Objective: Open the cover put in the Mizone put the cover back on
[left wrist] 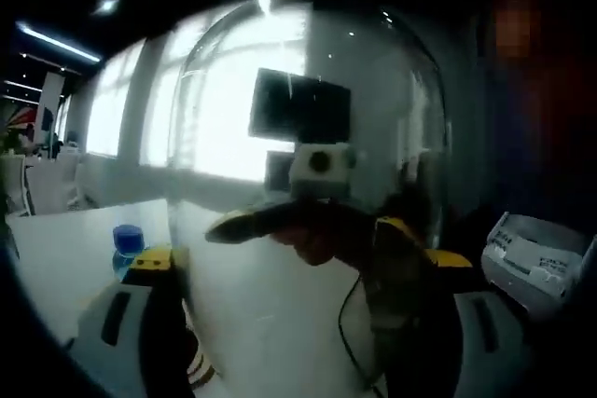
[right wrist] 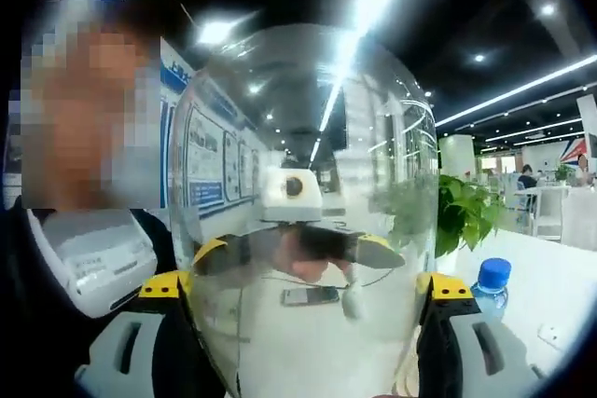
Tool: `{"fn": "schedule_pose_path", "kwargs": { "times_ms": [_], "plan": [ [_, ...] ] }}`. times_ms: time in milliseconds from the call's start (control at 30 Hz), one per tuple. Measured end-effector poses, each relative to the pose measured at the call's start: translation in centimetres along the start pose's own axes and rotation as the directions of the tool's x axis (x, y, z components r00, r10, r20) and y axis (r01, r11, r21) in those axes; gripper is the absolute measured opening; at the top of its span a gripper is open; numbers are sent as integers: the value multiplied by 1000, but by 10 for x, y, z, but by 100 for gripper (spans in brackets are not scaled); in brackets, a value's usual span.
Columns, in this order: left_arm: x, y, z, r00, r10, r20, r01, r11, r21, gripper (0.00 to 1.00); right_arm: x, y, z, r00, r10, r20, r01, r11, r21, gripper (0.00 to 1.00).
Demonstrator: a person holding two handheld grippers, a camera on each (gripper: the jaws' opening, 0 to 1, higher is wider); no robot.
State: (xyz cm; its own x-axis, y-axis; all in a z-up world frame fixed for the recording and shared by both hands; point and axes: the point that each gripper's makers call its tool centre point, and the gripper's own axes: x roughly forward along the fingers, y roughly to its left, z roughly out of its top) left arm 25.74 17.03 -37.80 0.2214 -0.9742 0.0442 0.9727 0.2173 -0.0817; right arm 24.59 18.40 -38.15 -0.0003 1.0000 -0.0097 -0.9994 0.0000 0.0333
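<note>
- The clear dome cover (left wrist: 308,184) is held up between both grippers, off the white surface (left wrist: 65,249), so it spans most of each view.
- In the left gripper view, the left gripper (left wrist: 298,323) has its 2 fingers (left wrist: 149,314) spread wide and pressed against opposite sides of the glass wall.
- In the right gripper view, the right gripper (right wrist: 308,333) does the same from the other side, its yellow-tipped fingers (right wrist: 448,333) set wide on the cover (right wrist: 308,202).
- Through the glass each view shows the opposite gripper and the hand (left wrist: 312,240) gripping its handle.
- The Mizone bottle (left wrist: 127,244), with its blue cap, stands on the surface beside the cover; in the right gripper view it (right wrist: 491,286) sits just outside the right finger.
- A phone (right wrist: 311,295) lies flat on the surface, seen through the glass.
- A green plant (right wrist: 462,212) stands behind the cover.
- A white box (left wrist: 536,263) rests off to one side.
</note>
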Motion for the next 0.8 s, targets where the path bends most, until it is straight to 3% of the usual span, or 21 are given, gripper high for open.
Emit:
{"fn": "schedule_pose_path", "kwargs": {
  "times_ms": [367,800],
  "plan": [
    [4,10,50,1000,-9,26,9,1000,10,87,1,-13,47,1000,-12,15,12,1000,-12,91],
    [15,36,81,1000,-4,-25,5,999,38,87,-3,-41,79,999,-7,42,9,1000,-30,91]
  ]
}}
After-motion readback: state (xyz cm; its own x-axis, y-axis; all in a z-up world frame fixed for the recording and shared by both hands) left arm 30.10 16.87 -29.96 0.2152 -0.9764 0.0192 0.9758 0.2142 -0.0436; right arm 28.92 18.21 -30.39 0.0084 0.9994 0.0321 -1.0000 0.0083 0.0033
